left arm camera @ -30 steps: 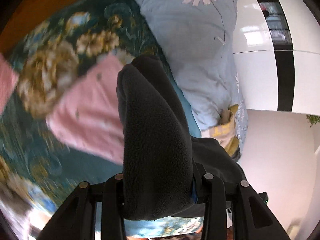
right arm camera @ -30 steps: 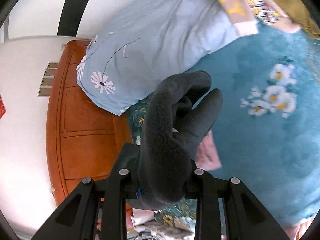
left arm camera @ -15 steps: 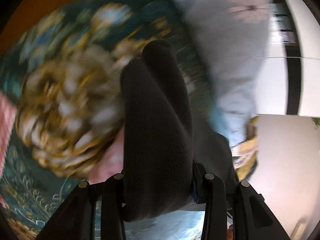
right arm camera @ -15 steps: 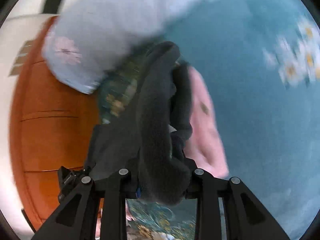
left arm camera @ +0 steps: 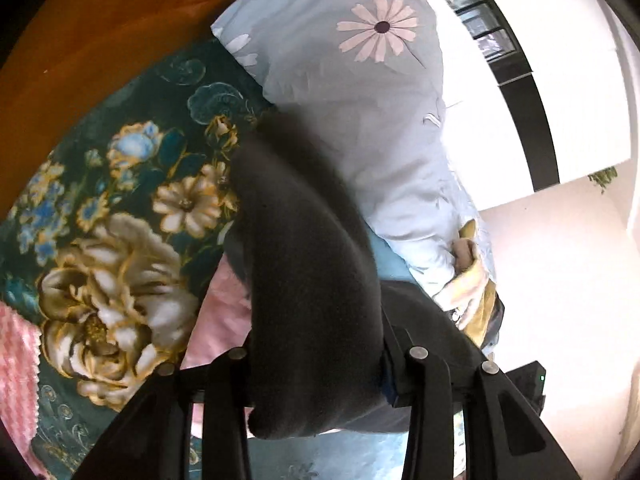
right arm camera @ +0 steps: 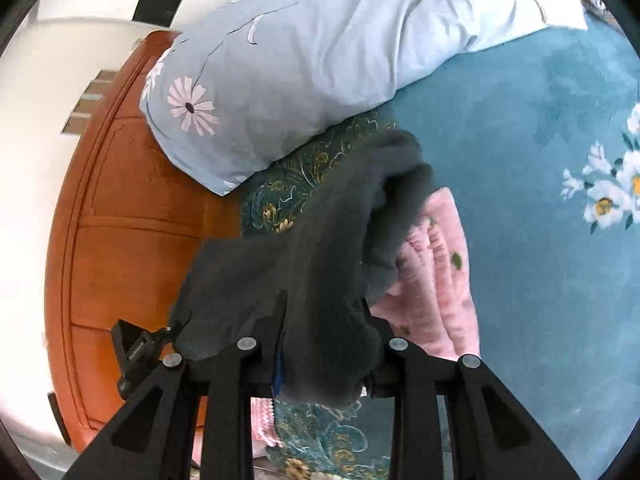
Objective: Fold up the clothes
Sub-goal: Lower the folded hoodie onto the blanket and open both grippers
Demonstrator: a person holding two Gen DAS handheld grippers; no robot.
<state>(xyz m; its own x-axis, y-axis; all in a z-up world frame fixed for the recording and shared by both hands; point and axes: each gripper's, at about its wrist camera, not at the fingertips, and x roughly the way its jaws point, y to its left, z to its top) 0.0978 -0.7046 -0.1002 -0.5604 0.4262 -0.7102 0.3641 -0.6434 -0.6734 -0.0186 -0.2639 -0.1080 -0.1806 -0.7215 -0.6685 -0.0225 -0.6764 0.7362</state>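
A dark grey fleece garment (left arm camera: 308,280) is bunched between the fingers of my left gripper (left arm camera: 320,376), which is shut on it and holds it above the bed. My right gripper (right arm camera: 324,364) is shut on another part of the same grey fleece (right arm camera: 336,264); the cloth spreads leftward toward the other gripper's body (right arm camera: 136,352). A pink garment (right arm camera: 436,280) lies on the bed just under the fleece, also seen in the left wrist view (left arm camera: 220,320). The fleece hides the fingertips of both grippers.
A light blue pillow with a pink daisy (left arm camera: 360,92) lies at the bed's head against the orange wooden headboard (right arm camera: 120,232). A dark green floral cover (left arm camera: 120,220) and a blue floral blanket (right arm camera: 540,200) cover the bed. Yellow and pale clothes (left arm camera: 476,280) sit beside the pillow.
Both grippers swung over the bed with the fleece held in them and have come back near the pillow; the views have settled and the pink garment is now mostly hidden under the fleece.
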